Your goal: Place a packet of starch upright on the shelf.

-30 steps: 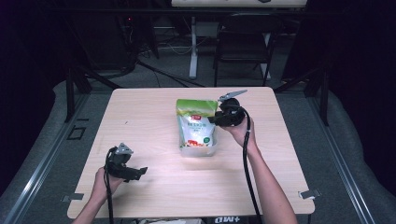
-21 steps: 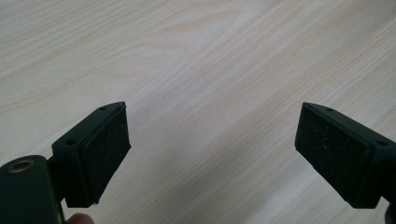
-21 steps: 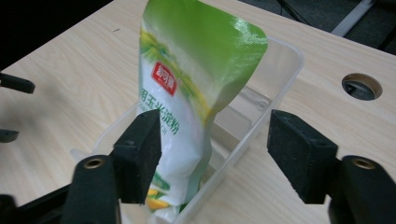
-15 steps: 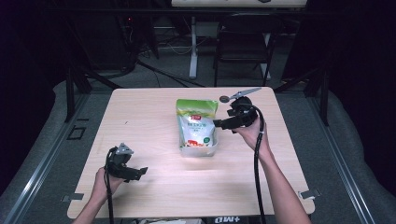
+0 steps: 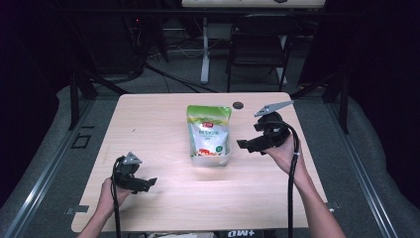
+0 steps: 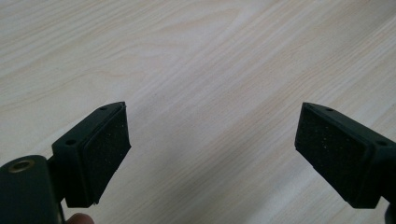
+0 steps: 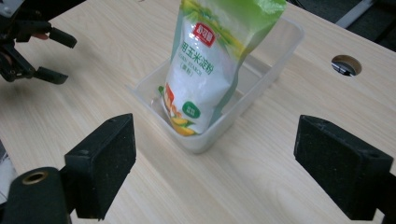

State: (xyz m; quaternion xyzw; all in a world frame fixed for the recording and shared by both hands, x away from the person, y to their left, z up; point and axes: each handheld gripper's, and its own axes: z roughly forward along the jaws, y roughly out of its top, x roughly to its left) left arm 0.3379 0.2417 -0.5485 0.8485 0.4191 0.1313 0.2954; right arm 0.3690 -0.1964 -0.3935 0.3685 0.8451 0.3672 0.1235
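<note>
A green and white pouch (image 5: 208, 130) (image 7: 210, 60) with printed lettering stands in a clear plastic tub (image 5: 210, 159) (image 7: 275, 60) at the middle of the table, leaning back. My right gripper (image 5: 246, 146) (image 7: 215, 168) is open just right of the tub, jaws pointing at it with nothing between them. My left gripper (image 5: 147, 184) (image 6: 212, 149) is open near the front left, low over bare wood, and it appears far off in the right gripper view (image 7: 60, 58).
The light wooden table (image 5: 158, 124) has a round cable hole (image 5: 238, 105) (image 7: 344, 65) behind the tub. A black chair (image 5: 257, 54) and desk legs stand beyond the far edge. Cables trail from both grippers toward the person.
My right gripper has drawn away from the pouch's upper right, moving right and toward the person. The pouch stays in the tub. The left gripper has not moved.
</note>
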